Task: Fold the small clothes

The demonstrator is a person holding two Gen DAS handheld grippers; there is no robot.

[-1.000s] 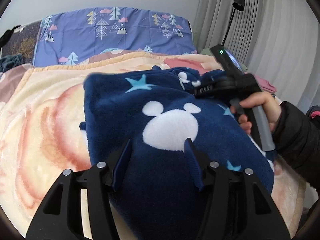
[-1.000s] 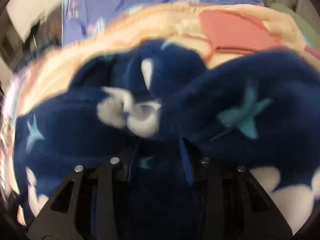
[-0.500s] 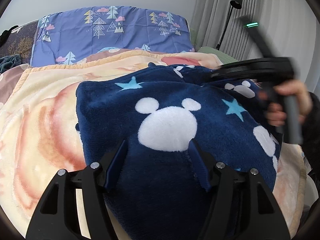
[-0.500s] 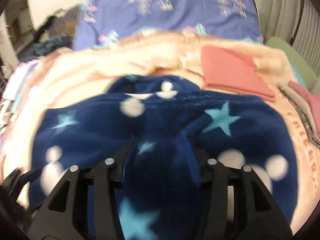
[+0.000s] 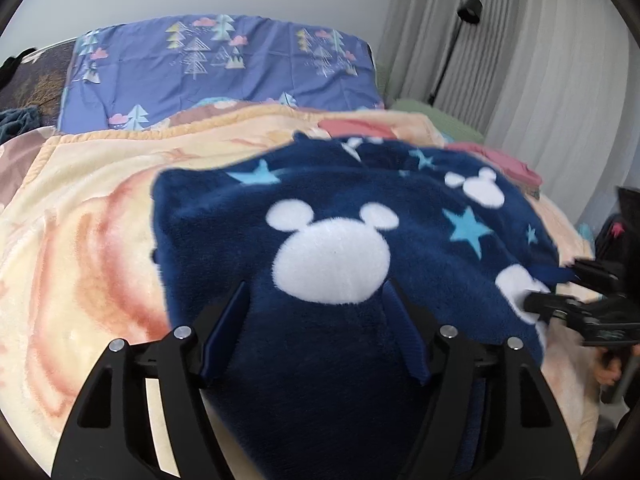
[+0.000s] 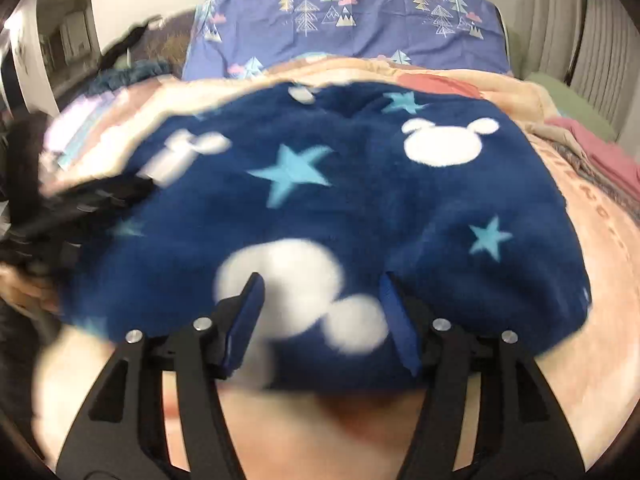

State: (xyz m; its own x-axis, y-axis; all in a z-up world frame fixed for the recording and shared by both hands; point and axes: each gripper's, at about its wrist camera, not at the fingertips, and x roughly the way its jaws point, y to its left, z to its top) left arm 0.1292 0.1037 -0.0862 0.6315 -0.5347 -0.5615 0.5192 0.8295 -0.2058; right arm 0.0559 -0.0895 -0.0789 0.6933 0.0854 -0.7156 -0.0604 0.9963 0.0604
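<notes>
Two hand-held grippers angled down, left [image 5: 316, 312] and right [image 6: 320, 308] opening, seemingly unclenched over navy fleece garment [image 5: 360, 240]

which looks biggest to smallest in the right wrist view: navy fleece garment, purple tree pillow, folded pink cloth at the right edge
1. navy fleece garment, though it lies nearest the camera, which inflates it
2. purple tree pillow
3. folded pink cloth, partly cut off at the edge
</notes>
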